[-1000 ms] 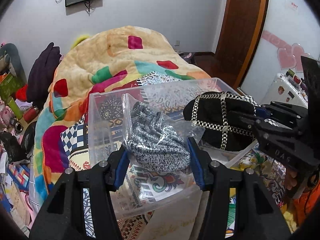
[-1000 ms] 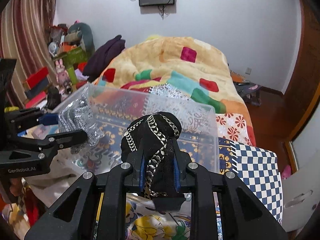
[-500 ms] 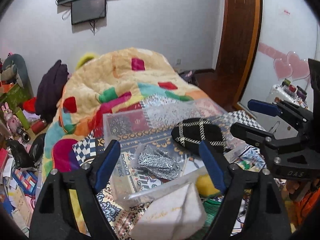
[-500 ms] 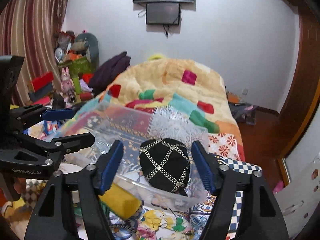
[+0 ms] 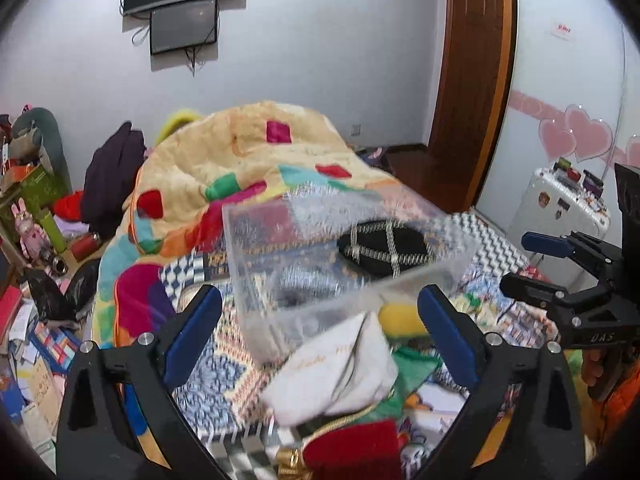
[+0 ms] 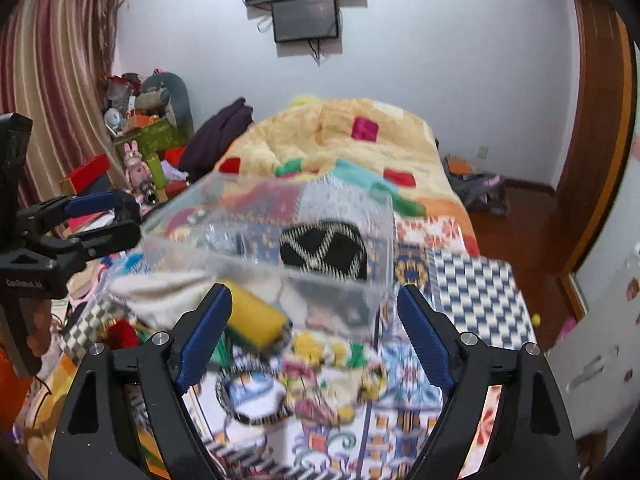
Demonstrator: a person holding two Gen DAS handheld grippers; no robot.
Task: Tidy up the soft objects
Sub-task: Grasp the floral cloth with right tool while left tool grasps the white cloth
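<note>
1. Both your grippers, left gripper (image 5: pixel 320 338) and right gripper (image 6: pixel 314 336), have jaws wide apart, holding nothing.
2. The black hat (image 5: pixel 384 246) and a grey item already sit in the clear box (image 5: pixel 320 312) on the bed.
3. The white pouch (image 5: pixel 340 372) lies at 12 o'clock from your left jaws, nearer that hand; its long side runs from 8 to 2 o'clock.
4. The yellow roll (image 6: pixel 254 320) lies at 11 o'clock from your right jaws.

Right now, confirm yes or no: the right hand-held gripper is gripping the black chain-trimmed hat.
No: the right hand-held gripper is open and empty, while the black chain-trimmed hat lies inside the clear plastic bin.
</note>
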